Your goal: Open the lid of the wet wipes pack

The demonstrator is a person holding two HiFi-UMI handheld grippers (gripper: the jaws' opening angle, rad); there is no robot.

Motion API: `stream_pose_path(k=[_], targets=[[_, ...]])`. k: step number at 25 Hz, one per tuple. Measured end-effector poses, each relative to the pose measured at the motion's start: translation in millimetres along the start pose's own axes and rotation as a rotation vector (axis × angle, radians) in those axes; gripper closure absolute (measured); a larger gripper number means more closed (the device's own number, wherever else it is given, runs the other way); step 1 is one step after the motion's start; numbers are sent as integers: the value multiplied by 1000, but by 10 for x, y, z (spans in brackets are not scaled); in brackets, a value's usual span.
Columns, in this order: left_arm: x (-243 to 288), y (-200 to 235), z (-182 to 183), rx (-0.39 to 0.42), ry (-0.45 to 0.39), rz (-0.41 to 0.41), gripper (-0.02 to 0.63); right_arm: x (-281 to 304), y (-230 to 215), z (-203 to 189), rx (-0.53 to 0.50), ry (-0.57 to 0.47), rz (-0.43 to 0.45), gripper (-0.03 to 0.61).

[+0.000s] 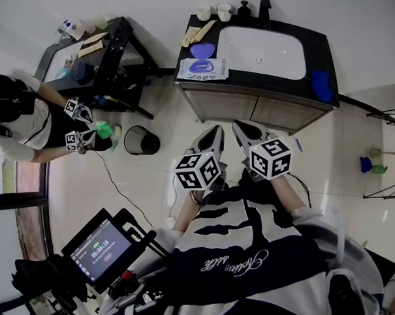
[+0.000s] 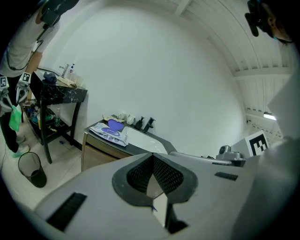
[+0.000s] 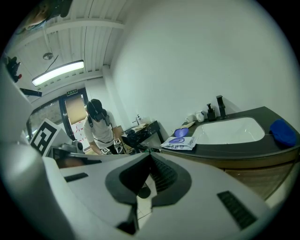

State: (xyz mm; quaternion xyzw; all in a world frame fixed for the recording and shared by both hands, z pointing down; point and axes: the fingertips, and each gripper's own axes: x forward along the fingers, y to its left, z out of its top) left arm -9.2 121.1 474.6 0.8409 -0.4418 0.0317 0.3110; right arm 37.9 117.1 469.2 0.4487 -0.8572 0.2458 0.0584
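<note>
Standing open, it seemed, the lid [image 1: 202, 50] of the wet wipes pack [image 1: 202, 69] sat far ahead of the left gripper [image 1: 214, 132] and right gripper [image 1: 242, 129], fingers together, empty.

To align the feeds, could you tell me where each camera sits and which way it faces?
Head view: on the person's head, facing steeply down at the dark vanity counter and white sink; shows torso, arms, left gripper, right gripper.
Left gripper view: on that gripper, facing the counter along its shut jaws; the right gripper shows at right.
Right gripper view: likewise along its shut jaws; the left gripper shows at left.
Shared: all show the white wet wipes pack with purple lid.
</note>
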Motion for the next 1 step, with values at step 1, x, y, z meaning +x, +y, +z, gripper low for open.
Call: stream_pose_path(k=[1], targets=[[-36, -18, 39, -4, 3, -1, 615, -17, 38, 39, 1, 3, -2, 578]])
